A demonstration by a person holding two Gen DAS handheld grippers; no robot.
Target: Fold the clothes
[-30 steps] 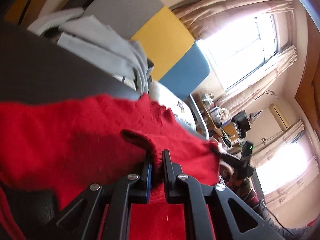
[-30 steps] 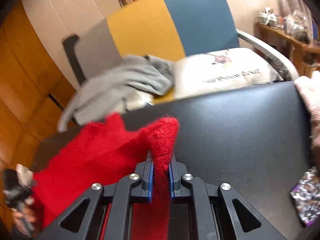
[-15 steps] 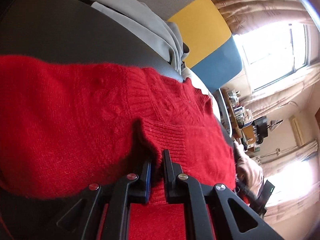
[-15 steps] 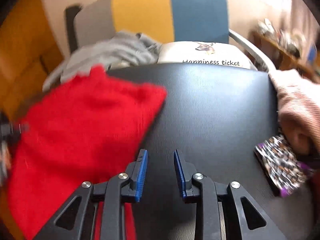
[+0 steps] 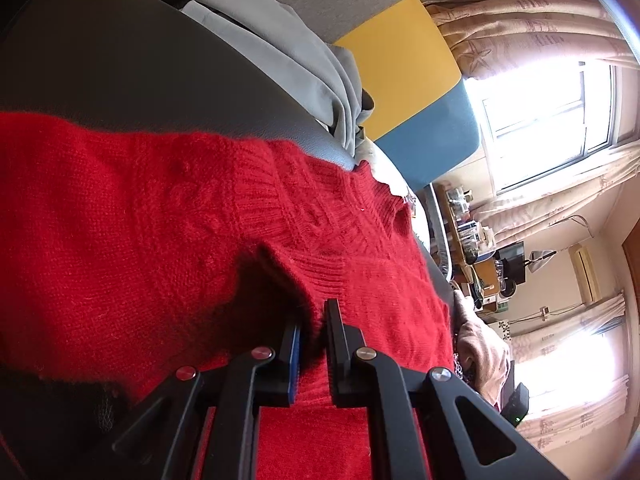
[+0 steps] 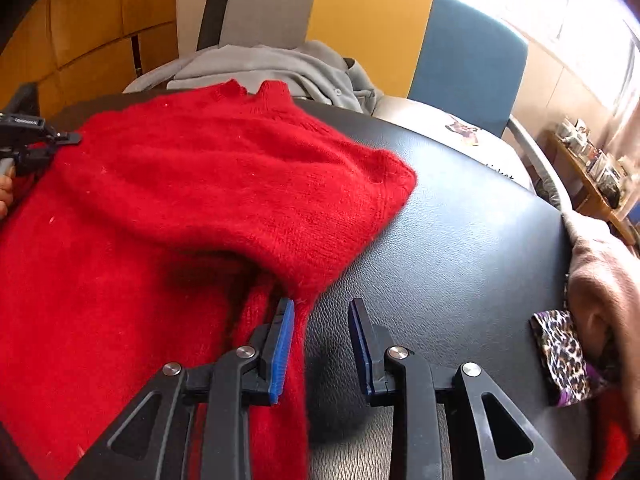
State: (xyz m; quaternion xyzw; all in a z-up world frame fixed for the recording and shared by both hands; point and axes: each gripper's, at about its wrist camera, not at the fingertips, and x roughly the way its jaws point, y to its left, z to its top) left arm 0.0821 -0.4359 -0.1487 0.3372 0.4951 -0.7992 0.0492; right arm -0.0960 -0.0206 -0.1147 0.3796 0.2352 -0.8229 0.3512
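Both sweater (image 6: 192,200) edges near bare table (image 6: 460,248).

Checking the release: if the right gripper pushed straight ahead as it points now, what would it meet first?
Probably bare black table: the open right gripper points just past the red sweater edge, beside its left finger.

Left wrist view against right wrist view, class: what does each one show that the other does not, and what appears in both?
Only the left wrist view shows the window and the left gripper shut on a ribbed edge of the red sweater. Only the right wrist view shows the open right gripper over the black tabletop, and a leopard-print cloth. Both show the red sweater, a grey garment and the grey, yellow and blue sofa back.
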